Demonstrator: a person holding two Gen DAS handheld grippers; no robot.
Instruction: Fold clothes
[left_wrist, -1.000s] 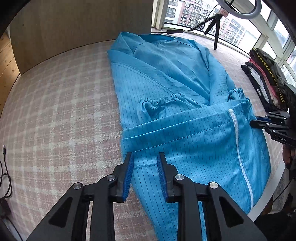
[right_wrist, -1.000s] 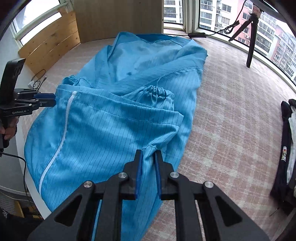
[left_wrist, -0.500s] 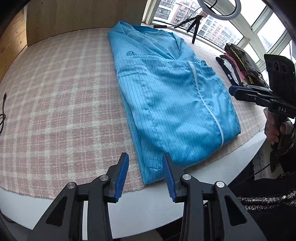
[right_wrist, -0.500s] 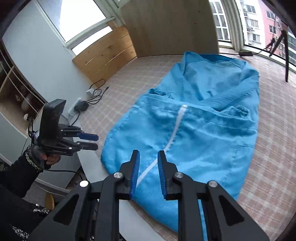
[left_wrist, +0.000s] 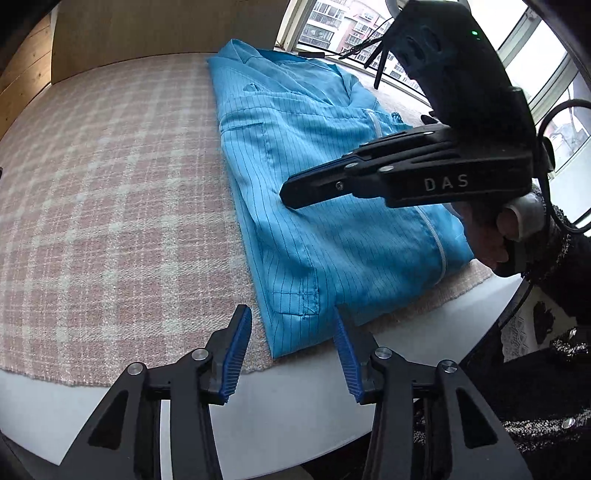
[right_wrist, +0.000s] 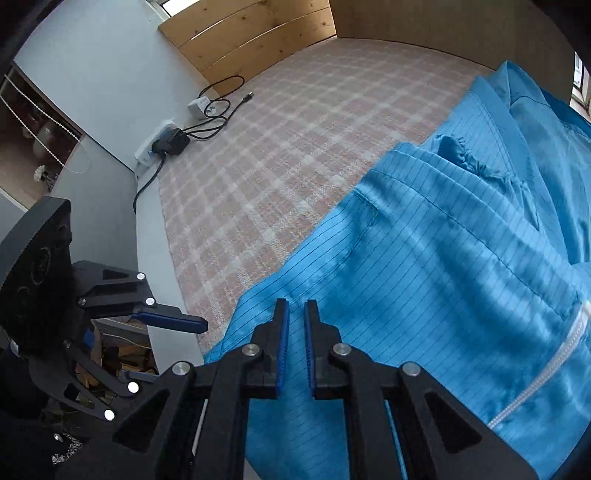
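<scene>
Both wrist views tilt down—sharing the blue garment (left_wrist: 332, 206).

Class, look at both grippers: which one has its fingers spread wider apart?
The left gripper, above the blue striped garment's corner; its jaws are opening. The right gripper shows a narrow, closing gap.

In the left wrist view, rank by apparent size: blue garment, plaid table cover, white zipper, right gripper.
1. plaid table cover
2. blue garment
3. right gripper, inflated by nearness to the camera
4. white zipper, partly hidden
</scene>
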